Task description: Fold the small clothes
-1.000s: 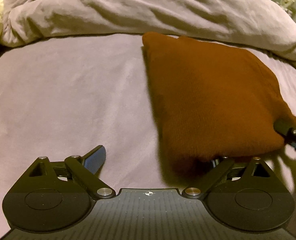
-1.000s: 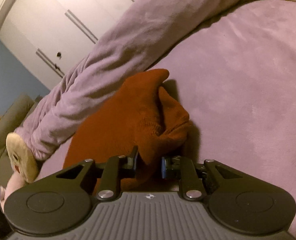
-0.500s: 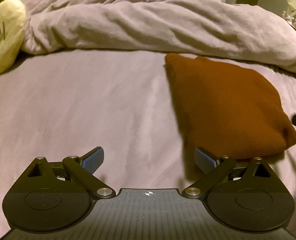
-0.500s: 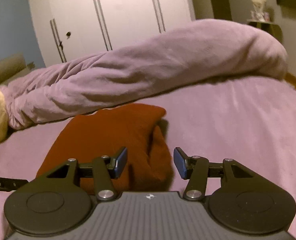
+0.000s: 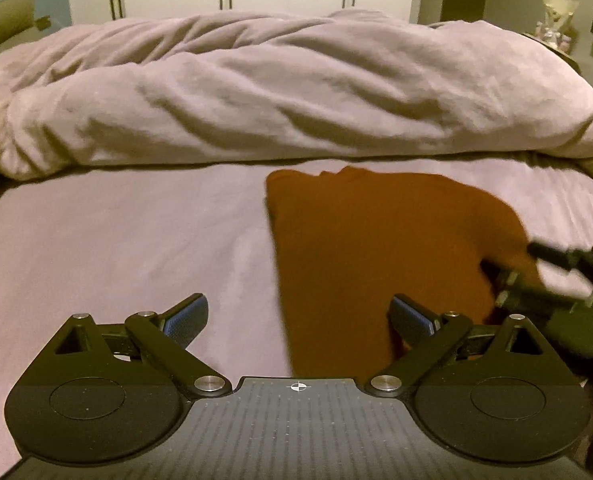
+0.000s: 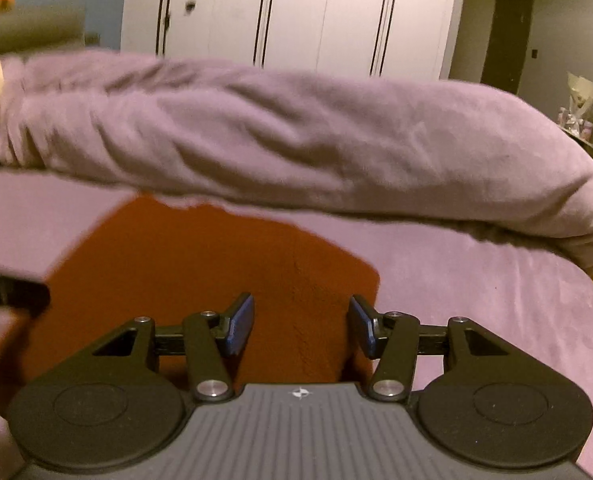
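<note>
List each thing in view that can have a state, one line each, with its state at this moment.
left gripper: open, holding nothing
right gripper: open, holding nothing
rust-brown garment: folded, lying flat on the bed, released
duvet: bunched in a roll behind the garment
wardrobe doors: shut

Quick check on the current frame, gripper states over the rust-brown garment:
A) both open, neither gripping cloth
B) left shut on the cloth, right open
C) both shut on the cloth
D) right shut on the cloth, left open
A: the left gripper and the right gripper both show a wide gap between their blue pads, and the folded rust-brown garment lies flat on the bed sheet with nothing pinched.
</note>
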The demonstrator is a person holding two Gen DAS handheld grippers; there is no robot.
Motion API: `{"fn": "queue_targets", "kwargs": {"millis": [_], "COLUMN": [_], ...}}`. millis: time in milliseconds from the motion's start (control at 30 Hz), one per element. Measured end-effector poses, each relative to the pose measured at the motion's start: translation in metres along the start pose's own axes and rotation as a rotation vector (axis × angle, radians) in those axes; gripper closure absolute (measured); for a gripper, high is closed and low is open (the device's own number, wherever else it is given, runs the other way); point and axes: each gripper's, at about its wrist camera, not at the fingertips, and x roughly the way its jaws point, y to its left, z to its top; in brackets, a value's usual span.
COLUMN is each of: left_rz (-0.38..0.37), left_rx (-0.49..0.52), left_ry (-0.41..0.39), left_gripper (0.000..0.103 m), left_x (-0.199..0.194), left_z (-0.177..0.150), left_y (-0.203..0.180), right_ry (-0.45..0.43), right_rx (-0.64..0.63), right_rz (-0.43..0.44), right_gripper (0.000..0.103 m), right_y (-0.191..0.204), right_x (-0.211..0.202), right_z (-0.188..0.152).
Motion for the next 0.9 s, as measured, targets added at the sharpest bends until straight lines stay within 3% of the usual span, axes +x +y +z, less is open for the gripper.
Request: {"fn": "queue_targets", "kwargs": {"millis": [100, 167, 233, 267, 400, 500, 600, 733, 900], "left_rz": [-0.020, -0.036, -0.055, -0.068, -0.163, -0.189, -0.227, -0.338, -0.362], "left_rx": [-0.009, -0.042, -0.086, -0.101, -0.181, -0.185, -0.221, -0.272, -0.257], "left_ry": [0.026, 0.034, 0.037, 0.043, 0.074, 0.069, 0.062, 0.137, 0.163], "left_gripper": [0.001, 0.000, 0.000, 0.000, 0.000, 0.000, 0.000, 0.000, 0.000], "left_x": [0.021, 0.031, 0.039, 0.041, 0.045, 0.042, 0.040, 0.058, 0.071], "left_z": [-0.003, -0.007, -0.011, -0.013, -0.012, -0.009, -0.005, -0.003, -0.003], "left_y": [-0.007, -0.006, -0.002, 0.001, 0.025, 0.041, 0.049, 0.049, 0.040], "right_ry": [0.032, 0.032, 0.046, 0.051, 0.110, 0.146, 0.155, 0.205, 0.227], "right_rx": [-0.024, 0.055, 0.118, 0.142, 0.363, 0.499, 0.558, 0.606, 0.628], "right_rz": [-0.002, 0.032, 0.045, 0.061, 0.220, 0.328, 0.384, 0.503, 0.577], "right_gripper": [0.049, 0.047, 0.034, 0.032, 0.031, 0.031, 0.029, 0.028, 0.024], "right_y": [0.000, -0.012, -0.023, -0.028, -0.064, -0.092, -0.108, -0.109, -0.105], "right_x": [0.016, 0.022, 0.028, 0.030, 0.031, 0.024, 0.018, 0.032, 0.055], "right_z": [-0.017, -0.023, -0.025, -0.026, -0.029, -0.037, -0.044, -0.043, -0.038]}}
